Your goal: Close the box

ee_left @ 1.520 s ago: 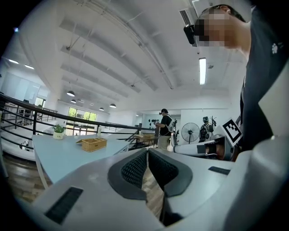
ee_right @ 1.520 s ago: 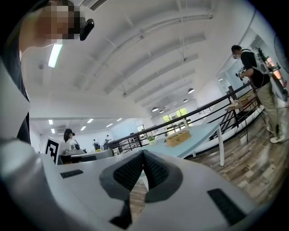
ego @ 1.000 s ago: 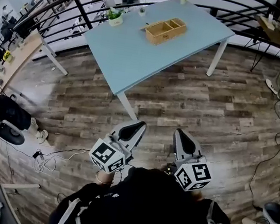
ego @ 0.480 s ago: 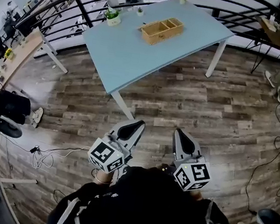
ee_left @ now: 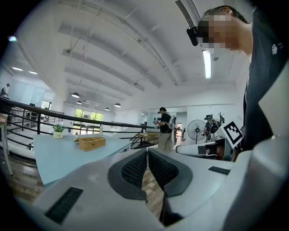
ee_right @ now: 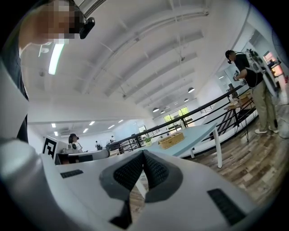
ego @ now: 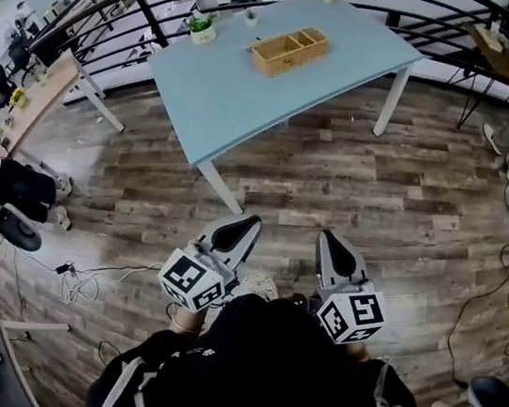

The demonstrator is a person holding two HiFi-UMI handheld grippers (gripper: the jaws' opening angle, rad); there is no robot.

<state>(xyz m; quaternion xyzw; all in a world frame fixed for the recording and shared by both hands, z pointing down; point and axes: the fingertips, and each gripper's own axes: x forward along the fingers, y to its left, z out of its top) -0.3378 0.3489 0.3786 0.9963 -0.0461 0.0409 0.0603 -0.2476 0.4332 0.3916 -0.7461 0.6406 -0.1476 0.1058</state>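
Bright, even indoor light fills all three views. A long white ceiling tube lamp (ee_left: pixel 207 66) burns out to pure white in the left gripper view, and the tall far windows (ee_left: pixel 90 114) glare. Shadows lie soft and faint on the brown wood-plank floor (ego: pixel 408 192) around the pale blue rectangular table (ego: pixel 251 102). The small woven tan box (ego: pixel 289 51) stays sharp. Fisheye distortion bows the black metal railing (ee_left: pixel 65 114), and the corners go black in both gripper views.
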